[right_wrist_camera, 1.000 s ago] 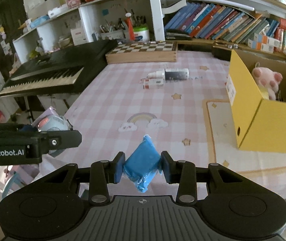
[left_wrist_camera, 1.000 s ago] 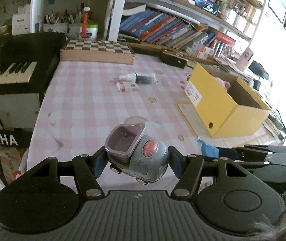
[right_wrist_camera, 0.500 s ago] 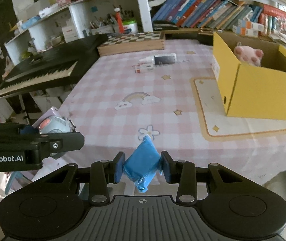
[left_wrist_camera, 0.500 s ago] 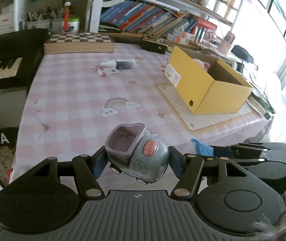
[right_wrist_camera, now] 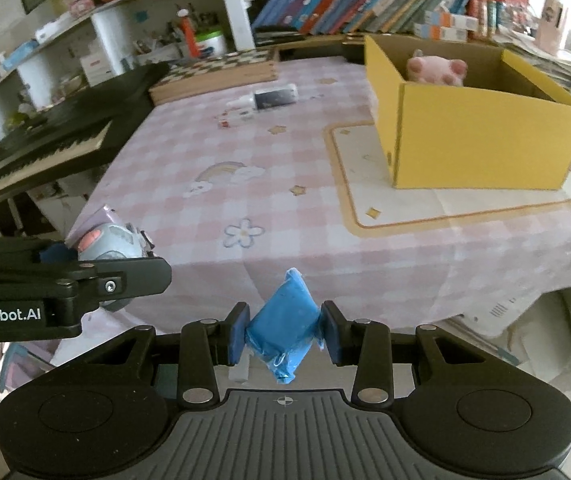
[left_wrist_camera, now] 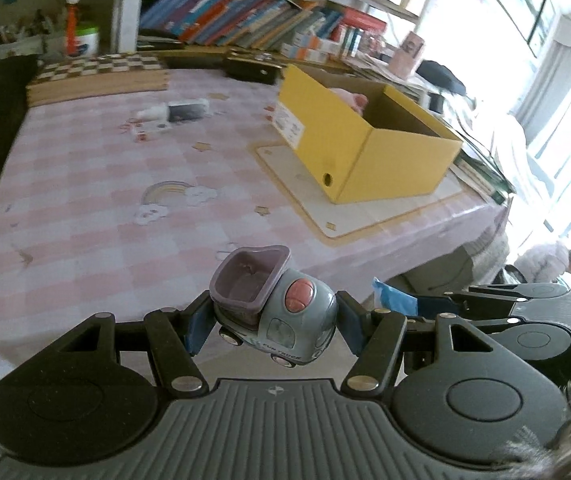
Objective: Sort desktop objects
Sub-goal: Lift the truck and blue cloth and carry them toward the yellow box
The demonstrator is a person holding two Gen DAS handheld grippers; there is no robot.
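We hold two things off the near edge of the table, one in each gripper. Our left gripper has its blue pads pinching a small grey toy truck with a lilac hopper and a pink dome on its side; the truck sits tilted between the fingers, wheels toward the camera, and the right wrist view shows it again behind the left gripper's black finger. Our right gripper squeezes a blue plastic-wrapped packet, which stands on one corner between the pads, crumpled at its lower end. Both grippers hang in front of the pink checked tablecloth, side by side and near each other. Farther along the table an open yellow cardboard box stands on a cream mat, with a pink plush toy inside at the far end. Near the table's far side lie a small dropper bottle and a little carton, just beside each other, and beyond them a folded chessboard. A black keyboard sits to the left, bookshelves behind.
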